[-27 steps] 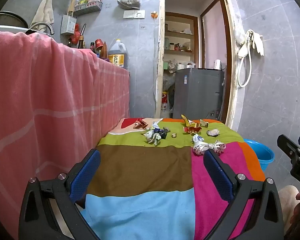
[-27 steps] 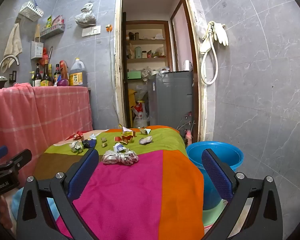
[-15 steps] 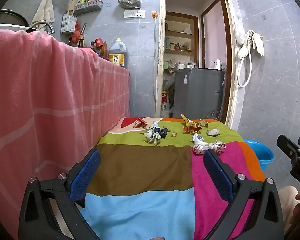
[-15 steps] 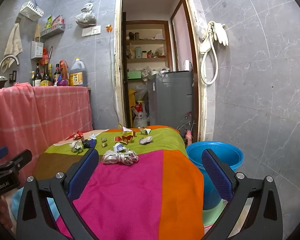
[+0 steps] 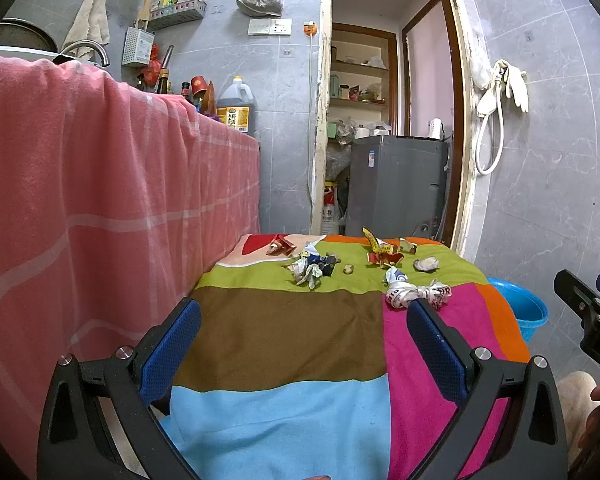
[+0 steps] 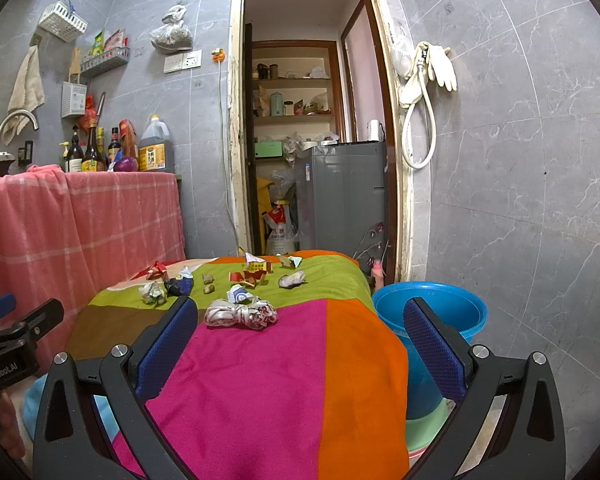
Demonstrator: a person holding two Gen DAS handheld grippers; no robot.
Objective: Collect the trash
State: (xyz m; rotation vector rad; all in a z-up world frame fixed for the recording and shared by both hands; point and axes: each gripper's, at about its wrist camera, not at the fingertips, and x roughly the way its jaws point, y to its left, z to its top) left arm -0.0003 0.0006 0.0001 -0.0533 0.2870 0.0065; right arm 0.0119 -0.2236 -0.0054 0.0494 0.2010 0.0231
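Several scraps of trash lie at the far end of a table under a patchwork cloth (image 5: 284, 332) (image 6: 284, 380). Nearest is a twisted white wrapper (image 5: 416, 293) (image 6: 240, 315). Behind it lie a crumpled white and dark wrapper (image 5: 312, 267) (image 6: 154, 293), red and gold foil (image 5: 383, 255) (image 6: 252, 274), a red scrap (image 5: 281, 246) (image 6: 156, 271) and a grey shell-like piece (image 5: 425, 264) (image 6: 292, 279). My left gripper (image 5: 303, 350) is open over the brown patch, well short of the trash. My right gripper (image 6: 300, 346) is open above the pink and orange patches, nothing between its fingers.
A blue bucket (image 6: 440, 316) (image 5: 520, 308) stands on the floor at the table's right edge. A counter draped in pink cloth (image 5: 100, 184) runs along the left, with bottles (image 6: 100, 148) and an oil jug on it. An open doorway and grey machine (image 6: 340, 196) lie beyond.
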